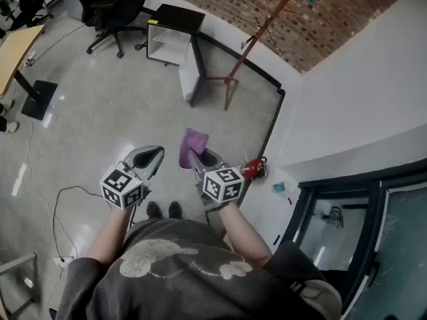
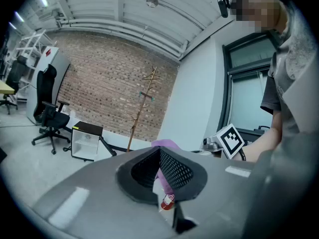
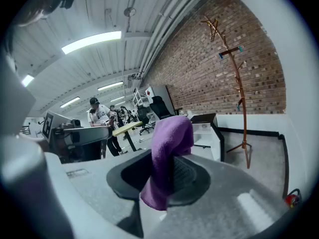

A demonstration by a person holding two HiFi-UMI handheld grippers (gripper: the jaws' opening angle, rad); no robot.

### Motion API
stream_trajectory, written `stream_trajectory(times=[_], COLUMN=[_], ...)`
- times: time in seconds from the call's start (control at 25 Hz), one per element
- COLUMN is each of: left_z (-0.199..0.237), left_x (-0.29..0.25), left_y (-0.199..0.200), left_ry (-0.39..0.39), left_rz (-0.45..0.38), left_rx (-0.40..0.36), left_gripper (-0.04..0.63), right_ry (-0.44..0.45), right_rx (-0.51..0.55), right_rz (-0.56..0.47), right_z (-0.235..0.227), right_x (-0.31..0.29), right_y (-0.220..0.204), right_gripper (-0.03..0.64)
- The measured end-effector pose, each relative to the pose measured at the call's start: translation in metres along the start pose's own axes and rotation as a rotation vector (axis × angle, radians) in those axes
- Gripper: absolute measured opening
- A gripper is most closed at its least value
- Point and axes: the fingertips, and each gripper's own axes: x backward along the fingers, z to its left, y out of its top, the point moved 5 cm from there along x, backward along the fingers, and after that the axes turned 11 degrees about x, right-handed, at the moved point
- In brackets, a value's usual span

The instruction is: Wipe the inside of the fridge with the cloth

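A small white fridge [image 1: 168, 40] with a black top stands open on the floor by the far brick wall, its door [image 1: 189, 73] swung out to the right. It also shows as the fridge [image 2: 85, 141] in the left gripper view and the fridge [image 3: 205, 127] in the right one. My right gripper [image 1: 195, 157] is shut on a purple cloth [image 1: 193, 145], which drapes over the jaws as the cloth [image 3: 168, 143]. My left gripper [image 1: 148, 159] is held beside it at waist height, jaws together and holding nothing. Both are a few steps from the fridge.
A red coat stand [image 1: 248, 42] rises just right of the fridge. A fire extinguisher [image 1: 252, 169] sits by the white wall [image 1: 353, 92] to my right. A black office chair [image 1: 110, 9] and a wooden desk [image 1: 17, 49] are at the left. A cable [image 1: 67, 199] trails over the floor.
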Motion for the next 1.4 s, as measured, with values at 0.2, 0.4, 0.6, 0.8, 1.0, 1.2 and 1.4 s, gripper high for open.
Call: stream_trajectory(times=[0.2, 0.4, 0.6, 0.8, 1.0, 1.2, 1.4], left_z=[0.004, 0.004, 0.009, 0.016, 0.026, 0.045, 0.064], left_x=[0.005, 0.005, 0.005, 0.012, 0.025, 0.045, 0.053], left_y=[0.001, 0.004, 0.002, -0.003, 0.004, 0.003, -0.001], left_ry=[0.004, -0.017, -0.022, -0.009, -0.013, 0.002, 0.044], left_rz=[-0.007, 0.005, 0.008, 0.009, -0.001, -0.001, 0.002], left_rx=[0.021, 0.007, 0.013, 0.04, 0.025, 0.036, 0.054], left_gripper=[0.017, 0.017, 0.017, 0.017, 0.017, 0.017, 0.017], right_ry=[0.006, -0.003, -0.002, -0.047, -0.075, -0.115, -0.157], right_rx=[0.026, 0.028, 0.04, 0.066, 0.017, 0.031, -0.021], right_rz=[-0.002, 0.009, 0.024, 0.002, -0.019, -0.036, -0.036], right_z=[0.004, 0.006, 0.008, 0.007, 0.012, 0.013, -0.015], right_x=[0.0, 0.001, 0.001, -0.002, -0.015, -0.025, -0.026], right_y=[0.004, 0.004, 0.002, 0.005, 0.008, 0.012, 0.012], right_gripper=[0.072, 0.073, 0.073, 0.074, 0.074, 0.075, 0.075])
